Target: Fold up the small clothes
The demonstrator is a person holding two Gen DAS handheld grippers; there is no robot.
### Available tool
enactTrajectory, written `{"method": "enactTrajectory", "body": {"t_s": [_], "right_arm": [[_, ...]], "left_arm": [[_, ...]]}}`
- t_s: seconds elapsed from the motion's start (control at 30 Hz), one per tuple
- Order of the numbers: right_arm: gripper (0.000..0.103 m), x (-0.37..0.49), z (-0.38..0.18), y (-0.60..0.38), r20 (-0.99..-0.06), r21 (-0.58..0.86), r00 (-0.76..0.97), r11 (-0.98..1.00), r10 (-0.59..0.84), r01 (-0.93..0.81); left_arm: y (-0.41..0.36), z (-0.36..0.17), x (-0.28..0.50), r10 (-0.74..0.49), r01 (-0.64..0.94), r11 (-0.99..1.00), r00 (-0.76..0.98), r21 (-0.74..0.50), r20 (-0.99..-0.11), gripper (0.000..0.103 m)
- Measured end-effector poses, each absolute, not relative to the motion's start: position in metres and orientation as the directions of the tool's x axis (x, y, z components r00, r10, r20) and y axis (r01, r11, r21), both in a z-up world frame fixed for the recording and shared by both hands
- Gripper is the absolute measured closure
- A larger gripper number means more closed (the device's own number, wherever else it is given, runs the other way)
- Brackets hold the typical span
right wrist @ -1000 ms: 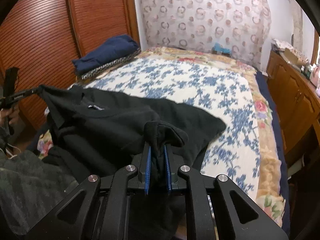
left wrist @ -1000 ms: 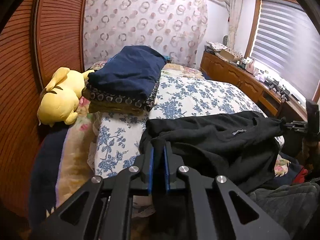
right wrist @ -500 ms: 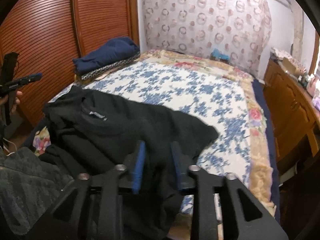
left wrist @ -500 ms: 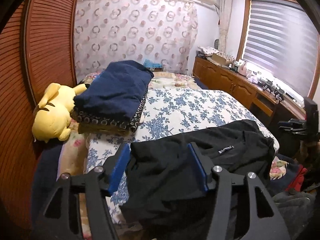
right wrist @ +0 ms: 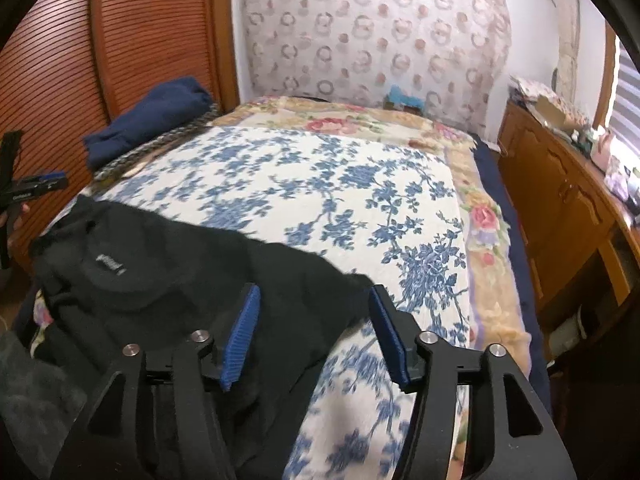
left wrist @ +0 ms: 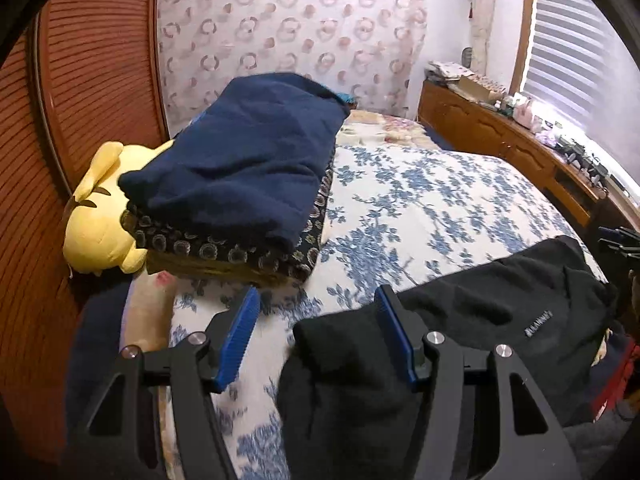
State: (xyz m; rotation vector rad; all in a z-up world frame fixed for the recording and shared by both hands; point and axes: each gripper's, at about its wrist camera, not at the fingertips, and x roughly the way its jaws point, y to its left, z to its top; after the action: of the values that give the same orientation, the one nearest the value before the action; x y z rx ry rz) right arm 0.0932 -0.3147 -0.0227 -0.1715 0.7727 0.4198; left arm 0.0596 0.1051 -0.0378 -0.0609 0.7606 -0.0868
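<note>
Black garment (left wrist: pixel 492 312) lies rumpled on bedspread (left wrist: pixel 420 200); left claw (left wrist: pixel 316 332) released, right claw (right wrist: pixel 314 330) opening.

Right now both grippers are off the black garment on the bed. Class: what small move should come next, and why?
Probably bring the left gripper and the right gripper, whose jaws are opening, back down onto the black garment to smooth it. It lies rumpled and bunched at the near edge of the floral bedspread, partly hanging off, so it looks too uneven to fold cleanly.
</note>
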Motion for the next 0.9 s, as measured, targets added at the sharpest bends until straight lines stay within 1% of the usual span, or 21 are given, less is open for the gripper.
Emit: {"method": "enactTrajectory", "body": {"t_s": [0.1, 0.23, 0.3, 0.5, 0.63, 0.77, 0.9], "right_arm": [[0.043, 0.118, -0.039, -0.315, -0.727, 0.03, 0.617, 0.912, 0.301, -0.41], [0.042, 0.146, -0.058, -0.318, -0.756, 0.107, 0.566, 0.915, 0.329, -0.389], [0.042, 0.154, -0.062, -0.318, -0.765, 0.104, 0.563, 0.922, 0.313, -0.373], [0.041, 0.154, -0.068, -0.317, -0.772, 0.107, 0.552, 0.92, 0.315, -0.376], [0.041, 0.148, -0.073, -0.314, -0.764, 0.148, 0.533, 0.903, 0.363, -0.402], [0.041, 0.142, -0.073, -0.308, -0.764, 0.136, 0.535, 0.9, 0.361, -0.414], [0.04, 0.139, -0.076, -0.301, -0.766, 0.083, 0.553, 0.904, 0.327, -0.419]], "left_arm": [[0.104, -0.047, 0.071, -0.1, 0.054, 0.995, 0.703, -0.087, -0.705, 0.044], [0.102, -0.066, 0.078, -0.151, 0.075, 0.988, 0.667, -0.136, -0.73, 0.044], [0.101, -0.074, 0.079, -0.14, 0.069, 0.99, 0.652, -0.125, -0.745, 0.044], [0.102, -0.088, 0.077, -0.134, 0.052, 0.99, 0.625, -0.13, -0.769, 0.044], [0.103, -0.091, 0.076, -0.133, 0.048, 0.99, 0.623, -0.132, -0.771, 0.044], [0.101, -0.092, 0.076, -0.118, 0.048, 0.992, 0.626, -0.113, -0.771, 0.044], [0.1, -0.092, 0.078, -0.114, 0.053, 0.993, 0.625, -0.104, -0.773, 0.044]]}}
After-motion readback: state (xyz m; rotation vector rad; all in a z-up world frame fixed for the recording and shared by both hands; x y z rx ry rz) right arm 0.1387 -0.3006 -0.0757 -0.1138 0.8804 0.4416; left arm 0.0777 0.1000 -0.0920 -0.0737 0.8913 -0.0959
